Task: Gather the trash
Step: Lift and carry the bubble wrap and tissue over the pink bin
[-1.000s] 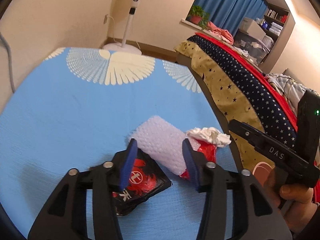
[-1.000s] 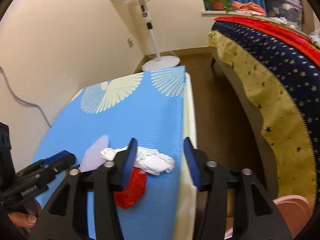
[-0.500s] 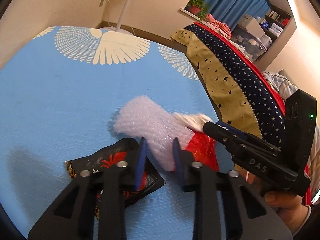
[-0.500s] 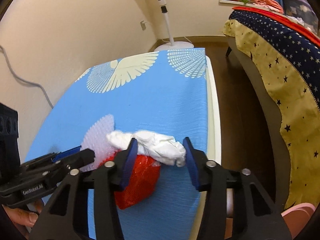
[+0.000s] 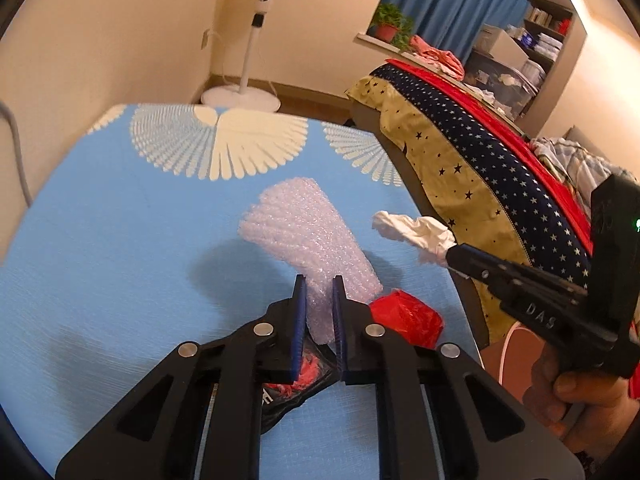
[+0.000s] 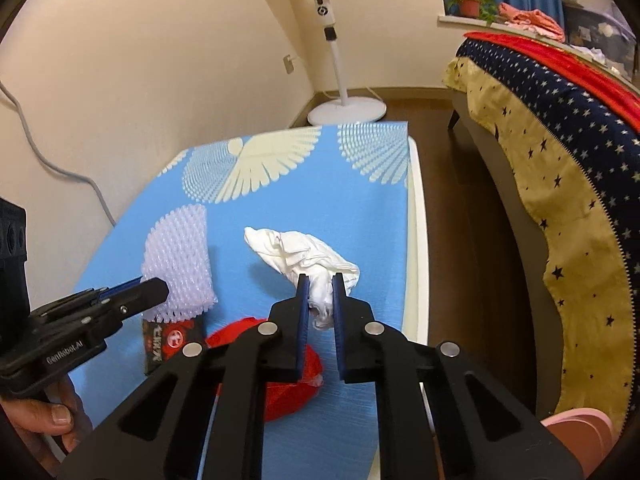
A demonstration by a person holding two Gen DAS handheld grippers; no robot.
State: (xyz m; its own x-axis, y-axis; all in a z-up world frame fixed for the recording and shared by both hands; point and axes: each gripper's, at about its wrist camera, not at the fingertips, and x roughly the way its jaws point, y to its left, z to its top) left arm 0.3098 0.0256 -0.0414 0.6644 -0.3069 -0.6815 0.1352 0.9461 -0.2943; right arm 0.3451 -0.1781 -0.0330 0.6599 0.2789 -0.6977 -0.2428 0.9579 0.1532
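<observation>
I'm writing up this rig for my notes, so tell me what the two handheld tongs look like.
Both tongs are matte black plastic with triangular cutouts, round silver pivot screws and blue finger pads. The right tongs carry white "DAS" lettering and a green indicator light. The left tongs read "GenRobot.AI". Bare hands hold each; no sleeves or cables are visible on them.

left wrist: close, down over table [image 5: 100, 240] | right wrist: same, from right | shared: tabletop
</observation>
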